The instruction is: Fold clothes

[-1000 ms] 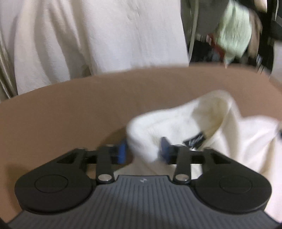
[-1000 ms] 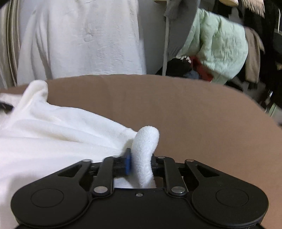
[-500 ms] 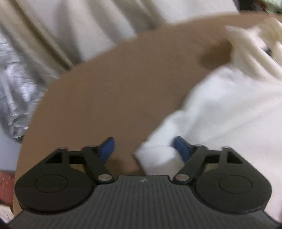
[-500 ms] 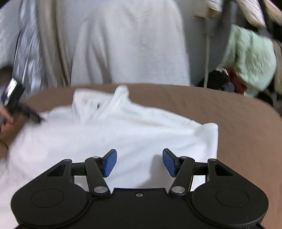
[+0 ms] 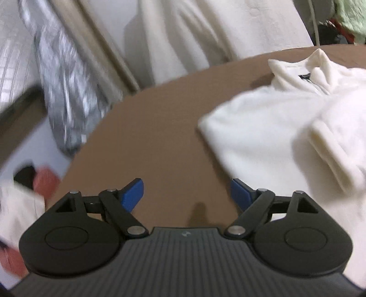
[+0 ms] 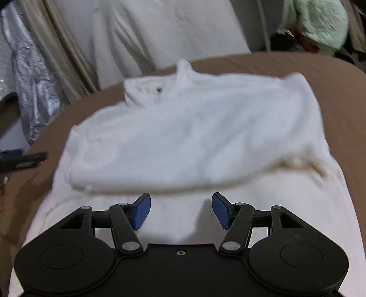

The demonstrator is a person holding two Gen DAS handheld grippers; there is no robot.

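A white fleece garment [image 6: 194,137] lies on the brown table [image 6: 308,66], its upper part folded over the lower, collar with a dark label at the far end. My right gripper [image 6: 180,209] is open and empty, just above the garment's near part. In the left wrist view the garment [image 5: 286,128] lies to the right with a sleeve cuff [image 5: 329,150] on top. My left gripper [image 5: 187,194] is open and empty over bare table [image 5: 148,137], left of the garment's edge. The left gripper's dark tip [image 6: 22,160] shows at the right wrist view's left edge.
White cloth [image 6: 160,34] and a beige curtain [image 6: 61,45] hang behind the table. Silver foil material [image 5: 64,91] stands at the left. A pale green garment [image 6: 318,20] and dark clothes are piled at the back right. The table's left edge curves near a red and white object [image 5: 43,180].
Both grippers let go of the garment and opened. They drew back toward me, the left one swinging out to the left over bare table. The garment now lies folded over itself.
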